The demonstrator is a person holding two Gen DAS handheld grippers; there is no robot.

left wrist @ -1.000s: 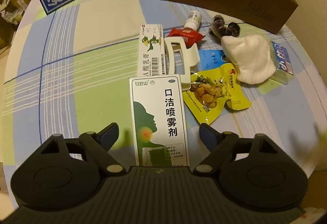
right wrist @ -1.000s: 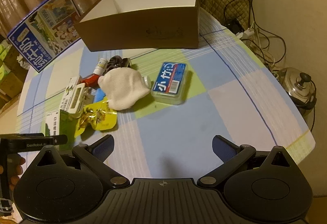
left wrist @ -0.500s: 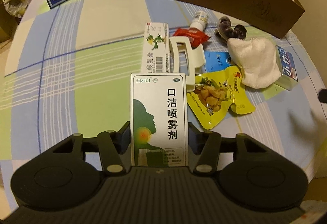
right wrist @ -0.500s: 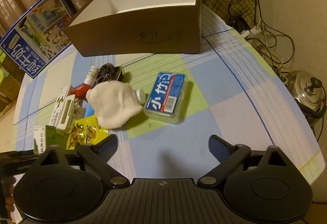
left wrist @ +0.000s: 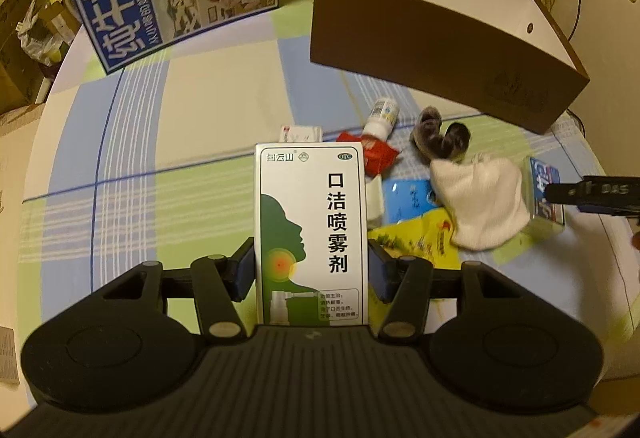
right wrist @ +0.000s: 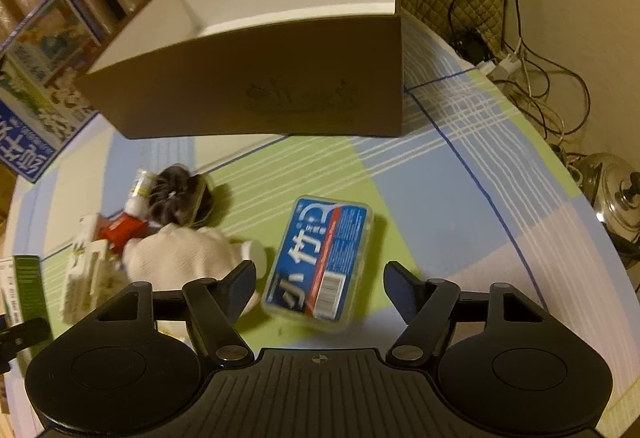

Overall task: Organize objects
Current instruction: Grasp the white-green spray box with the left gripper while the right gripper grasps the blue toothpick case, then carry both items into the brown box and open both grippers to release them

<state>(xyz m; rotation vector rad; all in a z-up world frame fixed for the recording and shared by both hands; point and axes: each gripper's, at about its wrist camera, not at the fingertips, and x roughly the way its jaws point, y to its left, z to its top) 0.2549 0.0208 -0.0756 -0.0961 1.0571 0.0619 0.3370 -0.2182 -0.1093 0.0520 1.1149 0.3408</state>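
The left gripper (left wrist: 311, 272) holds the spray box (left wrist: 311, 234) in its fingers, while the right gripper (right wrist: 320, 284) hovers fingers wide over the blue plastic case (right wrist: 320, 258) near the brown box (right wrist: 256, 78).

Glossy cardboard spray box (left wrist: 311, 234), checked cloth tablecloth (left wrist: 192, 126)

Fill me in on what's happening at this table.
A person is tidying clutter with two hand-held grippers. The left hand-held gripper is shut on a green-and-white medicine box, held upright above the checked tablecloth. The right hand-held gripper is open, poised around the near end of a blue-labelled plastic case. The brown cardboard box behind looks empty from here.
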